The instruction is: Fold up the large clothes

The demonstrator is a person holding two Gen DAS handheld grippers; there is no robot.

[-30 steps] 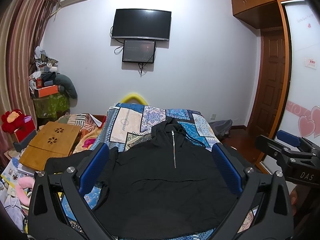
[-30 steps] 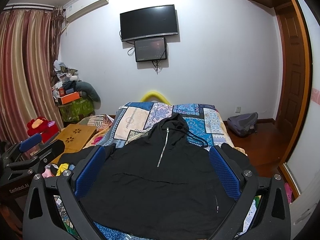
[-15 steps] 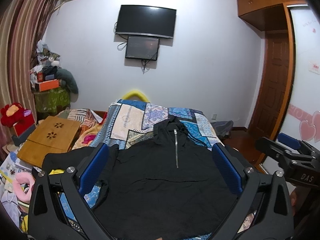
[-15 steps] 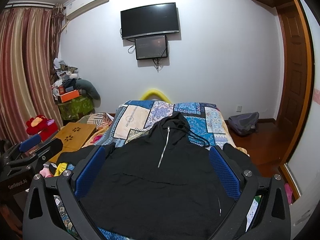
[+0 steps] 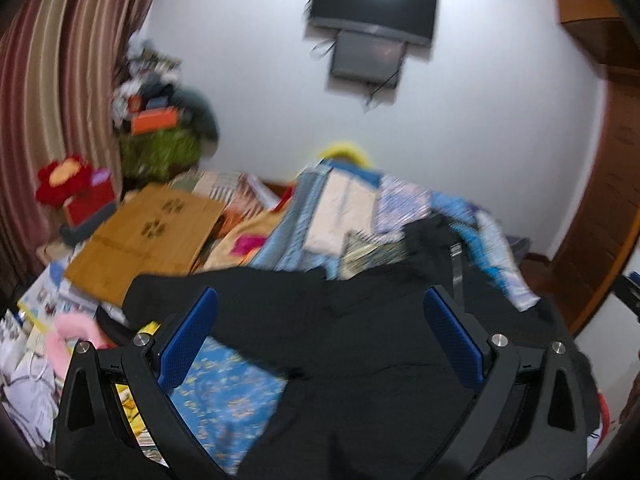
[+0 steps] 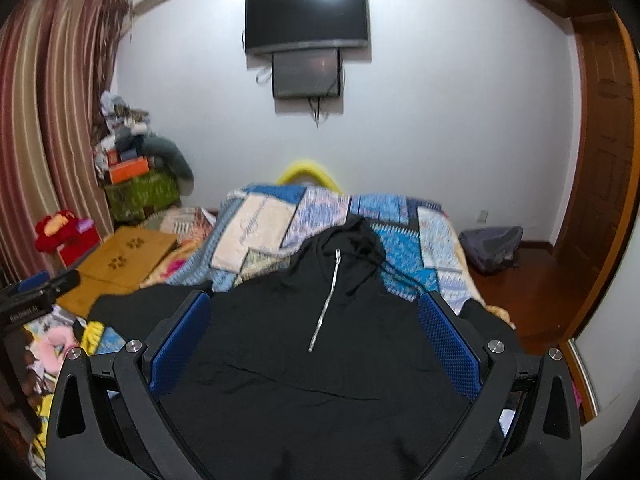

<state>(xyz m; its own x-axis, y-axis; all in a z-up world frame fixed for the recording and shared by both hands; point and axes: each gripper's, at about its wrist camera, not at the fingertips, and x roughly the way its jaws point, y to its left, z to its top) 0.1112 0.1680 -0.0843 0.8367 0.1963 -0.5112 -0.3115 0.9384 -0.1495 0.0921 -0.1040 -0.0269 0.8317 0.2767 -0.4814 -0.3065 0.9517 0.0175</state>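
Hoodie (image 6: 328, 360), black with a short silver zipper (image 6: 326, 300), lies spread flat on the patchwork bed (image 6: 260, 224). Both my left jaws (image 5: 320, 332) and right jaws (image 6: 314, 328) hang released above it, holding nothing.

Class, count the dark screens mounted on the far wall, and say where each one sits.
2. The larger screen hangs high on the wall; the smaller screen sits directly beneath it, touching its lower edge, with cables dangling below. None seems hidden.
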